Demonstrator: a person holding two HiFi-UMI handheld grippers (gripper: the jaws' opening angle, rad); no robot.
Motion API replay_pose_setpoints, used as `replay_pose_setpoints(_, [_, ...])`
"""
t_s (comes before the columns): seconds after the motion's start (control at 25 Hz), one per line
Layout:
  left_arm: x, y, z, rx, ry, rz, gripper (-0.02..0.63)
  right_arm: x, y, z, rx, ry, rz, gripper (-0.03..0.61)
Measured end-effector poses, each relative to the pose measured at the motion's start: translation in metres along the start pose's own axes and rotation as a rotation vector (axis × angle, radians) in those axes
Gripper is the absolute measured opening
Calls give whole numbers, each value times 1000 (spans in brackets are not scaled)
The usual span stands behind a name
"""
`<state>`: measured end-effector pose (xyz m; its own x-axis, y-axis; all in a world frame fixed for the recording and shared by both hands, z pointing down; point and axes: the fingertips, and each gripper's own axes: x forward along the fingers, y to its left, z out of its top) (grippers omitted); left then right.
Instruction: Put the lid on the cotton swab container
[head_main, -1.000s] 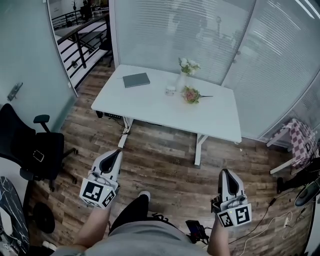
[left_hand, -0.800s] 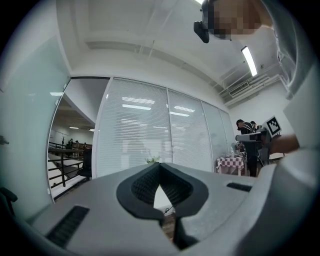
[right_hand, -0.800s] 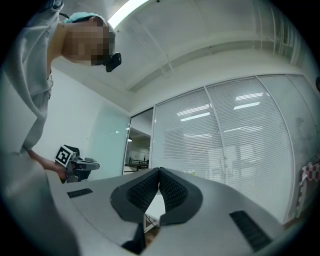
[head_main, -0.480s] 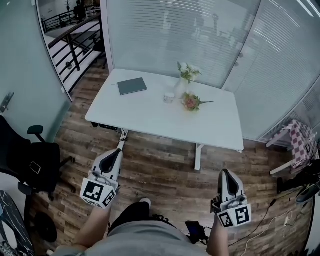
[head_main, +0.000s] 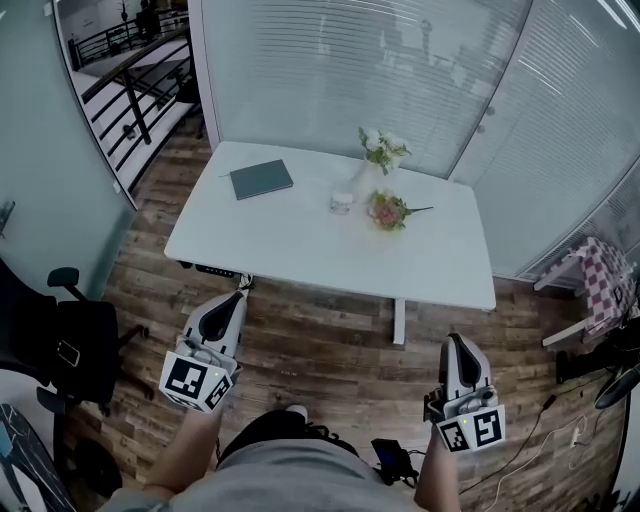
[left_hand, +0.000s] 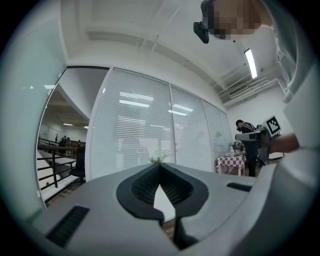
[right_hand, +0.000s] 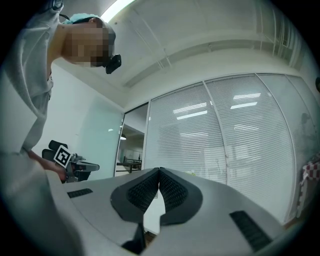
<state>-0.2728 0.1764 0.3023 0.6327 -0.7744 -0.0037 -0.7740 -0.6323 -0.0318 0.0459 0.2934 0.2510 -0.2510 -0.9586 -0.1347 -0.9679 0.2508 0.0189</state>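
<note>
The left tongs (head_main: 237, 300) and right tongs (head_main: 455, 342) hang low over the floor (head_main: 330, 340) in the head view, well short of the tabletop's (head_main: 300, 245) near edge. Each points forward and about level, with the forearms (head_main: 185, 455) kept at the person's sides. The container (head_main: 342, 203) stands toward the far edge, near its middle, just beside the vase (head_main: 366, 178). It is too small to tell whether its lid is on or apart. In the left gripper view the jaws meet at the tips with nothing between them. The right gripper view shows the same: closed and empty. The step, I judge, is closing the distance. Come square to the near edge opposite the container, part the jaws only there, and keep clear of the vase and the flowers (head_main: 388, 210).
</note>
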Motion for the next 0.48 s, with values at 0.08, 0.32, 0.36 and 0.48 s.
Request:
replay_pose_setpoints(0.08, [4,9,-1,1,0,0,6,9,1,2,-9,-10,-1,26])
replay_pose_setpoints(0.32, [10,24,-7,-6,7,6,6,29,2,-4,-11,4,11,25])
replay_pose_setpoints(0.36, [11,26,-8,-8,9,4,6,33,2,-3,-14,5,13,26])
replay_pose_setpoints(0.48, [15,30,-9,-12,14,2,6,41,1,-1,-17,6,15,26])
